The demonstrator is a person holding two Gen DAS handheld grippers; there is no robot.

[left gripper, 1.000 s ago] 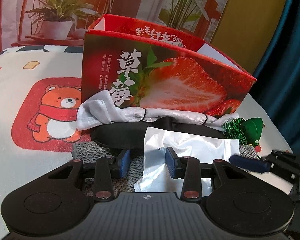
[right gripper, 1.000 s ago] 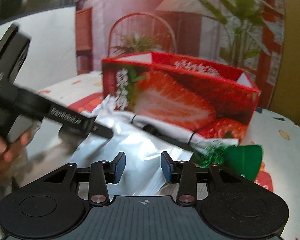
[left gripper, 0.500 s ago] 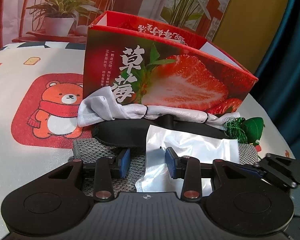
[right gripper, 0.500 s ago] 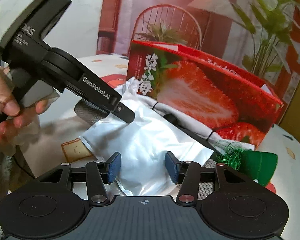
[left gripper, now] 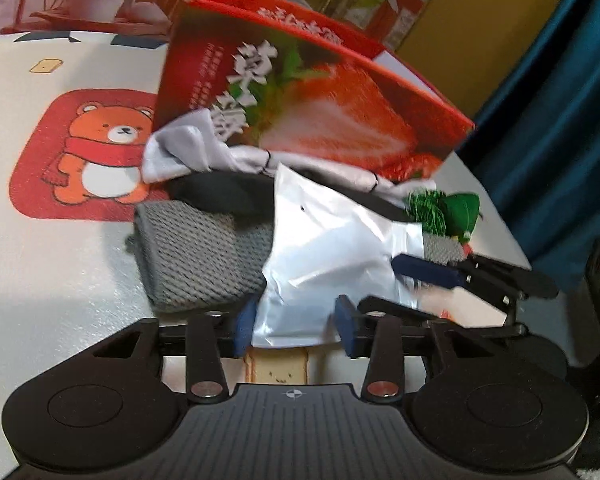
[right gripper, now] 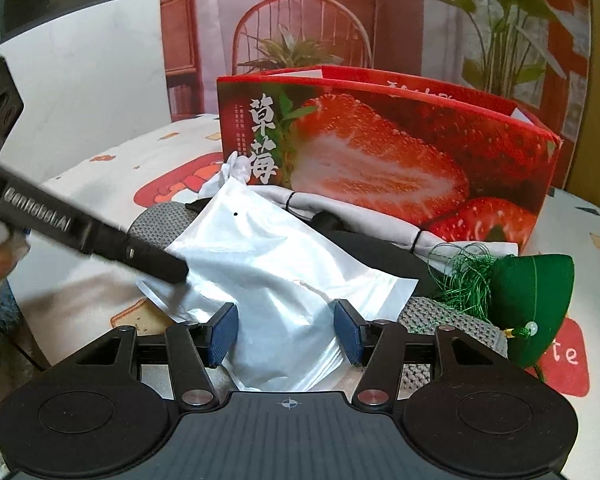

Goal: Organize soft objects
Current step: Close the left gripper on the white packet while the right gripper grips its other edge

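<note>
**Both Grippers at the White Plastic Pouch in Front of the Strawberry Box**

A counter covered by a cream cloth printed with a bear [left gripper: 112,148] is seen. On it stands an open red cardboard box printed with a cut strawberry [right gripper: 380,160]; large white Chinese characters are printed on its front, and its contents cannot be seen. Against its front a pile is laid: a pale grey cloth [left gripper: 184,152], a black fabric piece [left gripper: 220,194], a grey knitted cloth [left gripper: 204,256], a crinkled white plastic pouch [right gripper: 268,272] on top, and a green fabric pouch with green tassel threads [right gripper: 532,300] at the right end.

The left gripper [left gripper: 296,326] is angled downward; its jaws are opening, with the pouch's near edge between them. "GenRoboAI" can be read on its finger in the right wrist view. The right gripper [right gripper: 288,334] is angled downward too, its jaws partly open around the pouch's other end, unpressed.
</note>
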